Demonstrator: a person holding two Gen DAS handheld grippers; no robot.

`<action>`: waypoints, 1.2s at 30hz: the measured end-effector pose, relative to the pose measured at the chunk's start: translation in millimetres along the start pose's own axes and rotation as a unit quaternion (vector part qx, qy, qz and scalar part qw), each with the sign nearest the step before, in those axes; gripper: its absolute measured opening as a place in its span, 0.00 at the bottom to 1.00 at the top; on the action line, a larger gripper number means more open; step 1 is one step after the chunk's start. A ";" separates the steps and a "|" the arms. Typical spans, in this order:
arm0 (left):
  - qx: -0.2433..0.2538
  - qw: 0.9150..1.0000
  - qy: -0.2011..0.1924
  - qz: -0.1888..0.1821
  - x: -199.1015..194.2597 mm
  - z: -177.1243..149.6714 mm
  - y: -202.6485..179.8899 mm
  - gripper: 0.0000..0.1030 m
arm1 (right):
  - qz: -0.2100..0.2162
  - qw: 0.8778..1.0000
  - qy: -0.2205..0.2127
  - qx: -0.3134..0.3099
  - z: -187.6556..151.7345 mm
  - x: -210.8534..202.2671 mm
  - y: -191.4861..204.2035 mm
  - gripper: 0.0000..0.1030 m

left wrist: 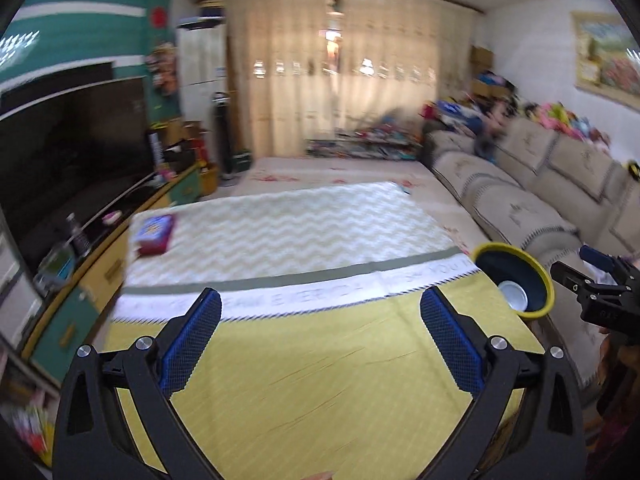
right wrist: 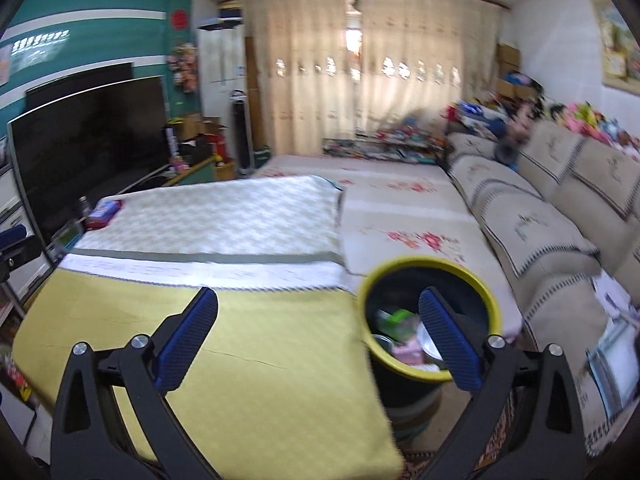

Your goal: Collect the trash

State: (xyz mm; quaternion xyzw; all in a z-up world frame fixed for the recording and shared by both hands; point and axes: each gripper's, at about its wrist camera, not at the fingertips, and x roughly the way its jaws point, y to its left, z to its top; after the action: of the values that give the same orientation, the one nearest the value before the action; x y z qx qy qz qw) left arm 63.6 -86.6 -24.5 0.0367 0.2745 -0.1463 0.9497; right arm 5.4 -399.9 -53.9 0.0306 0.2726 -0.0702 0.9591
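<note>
A dark trash bin with a yellow rim stands off the table's right edge, holding several pieces of trash. It also shows in the left wrist view with a white lid-like piece inside. My right gripper is open and empty, its right finger over the bin's mouth. My left gripper is open and empty above the yellow cloth on the table. The right gripper's body shows in the left wrist view. A red and blue packet lies at the table's far left.
A TV on a low cabinet runs along the left. A beige sofa with piled toys lines the right. A zigzag cloth covers the table's far part. A floral rug lies beyond the bin.
</note>
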 end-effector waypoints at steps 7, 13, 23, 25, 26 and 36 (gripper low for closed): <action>-0.038 0.999 -0.010 0.024 -30.3 -14.9 34.7 0.95 | 0.003 1.000 -0.009 -0.008 3.8 -20.3 17.8 0.93; -0.035 0.999 -0.008 0.027 -42.0 -18.7 17.1 0.95 | -0.008 1.000 -0.004 -0.001 -9.6 -33.0 8.2 0.93; -0.042 0.998 -0.013 0.035 -58.9 -24.1 7.3 0.95 | -0.002 1.000 -0.020 0.010 -15.5 -46.4 -2.3 0.93; -0.042 0.998 -0.015 0.035 -60.8 -23.4 6.2 0.95 | -0.001 1.000 -0.022 0.009 -16.0 -46.7 -2.1 0.93; -0.043 0.998 -0.015 0.035 -61.3 -22.6 6.1 0.95 | 0.000 1.000 -0.022 0.008 -16.2 -46.8 -1.7 0.93; -0.045 0.998 -0.016 0.032 -62.8 -19.7 5.8 0.95 | 0.004 1.000 -0.023 0.010 -13.5 -42.9 0.4 0.93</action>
State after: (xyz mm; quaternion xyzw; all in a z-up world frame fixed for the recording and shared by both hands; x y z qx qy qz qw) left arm 4.7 -61.9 -7.9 0.0006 0.2647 -0.1044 0.9587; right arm -37.7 -393.1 -42.7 0.0396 0.2494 -0.0699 0.9651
